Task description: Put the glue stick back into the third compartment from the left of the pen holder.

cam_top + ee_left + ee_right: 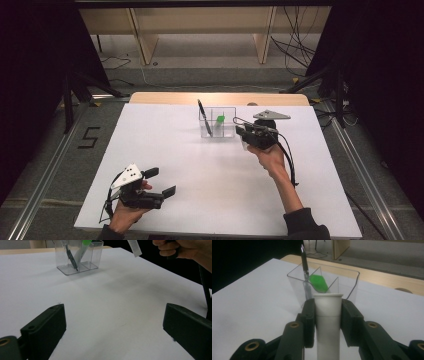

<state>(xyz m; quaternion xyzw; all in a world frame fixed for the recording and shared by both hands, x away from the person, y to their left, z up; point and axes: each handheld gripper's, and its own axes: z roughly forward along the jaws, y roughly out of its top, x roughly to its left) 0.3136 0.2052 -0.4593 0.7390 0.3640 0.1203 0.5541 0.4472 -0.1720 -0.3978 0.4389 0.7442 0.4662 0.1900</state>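
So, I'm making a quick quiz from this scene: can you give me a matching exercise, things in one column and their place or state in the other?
Things:
1. white marker
2. black pen
3. left gripper
4. green-capped marker

Place or state:
A. jaws wide open, nothing between them
B. clamped in the right gripper
C. in the clear organizer, standing taller than its rim
D. leaning in the clear organizer, beside the pen

Pairs: 1-B, 2-C, 3-A, 4-D

White tube's point(329, 322) lower end cut off
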